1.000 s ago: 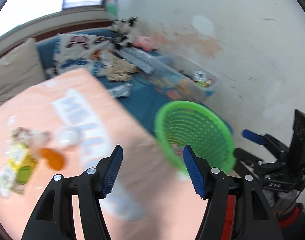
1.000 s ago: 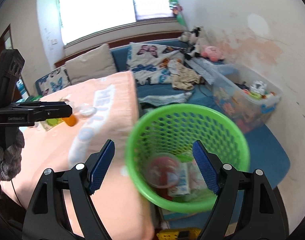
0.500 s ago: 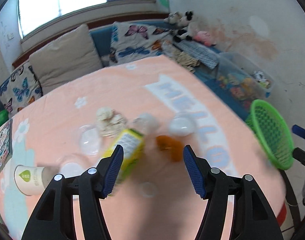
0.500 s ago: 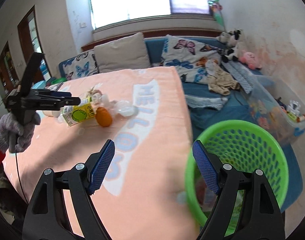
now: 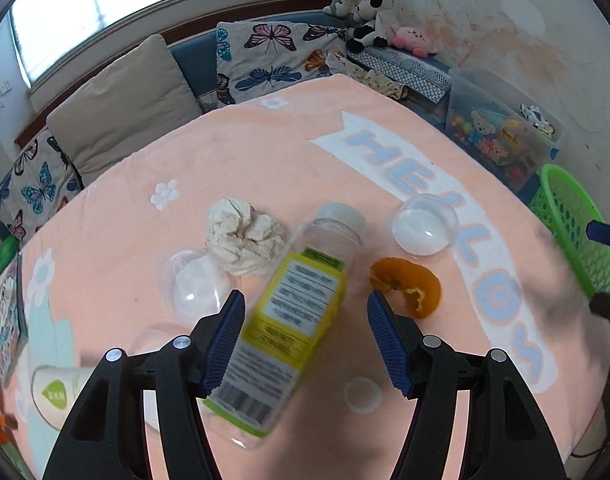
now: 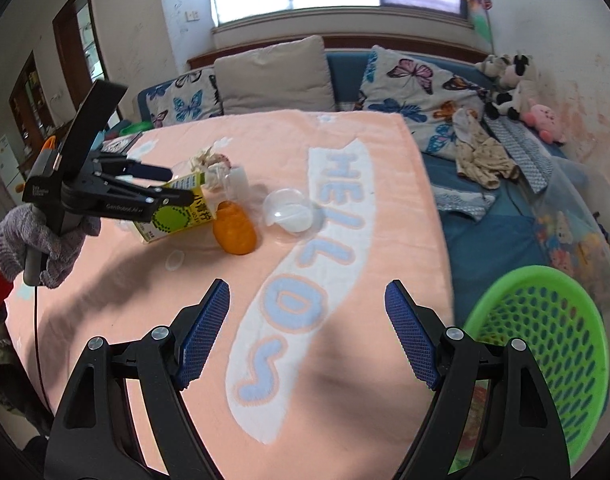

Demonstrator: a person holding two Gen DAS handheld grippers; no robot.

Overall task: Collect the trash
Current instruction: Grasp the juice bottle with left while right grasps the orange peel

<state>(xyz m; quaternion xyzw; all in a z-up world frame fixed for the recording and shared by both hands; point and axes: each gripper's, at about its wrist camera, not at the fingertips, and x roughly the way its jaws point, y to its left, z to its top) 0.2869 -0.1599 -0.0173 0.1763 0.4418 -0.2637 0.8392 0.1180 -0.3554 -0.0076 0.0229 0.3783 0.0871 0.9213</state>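
Having swung away from the green basket (image 5: 577,232) at the table's edge within the last second, the left gripper (image 5: 305,340) now hangs spread wide over the yellow-labelled bottle (image 5: 285,320) lying on the peach tablecloth (image 5: 265,152), apparently the next pickup, while the right gripper (image 6: 305,336) waits open and empty beside the basket
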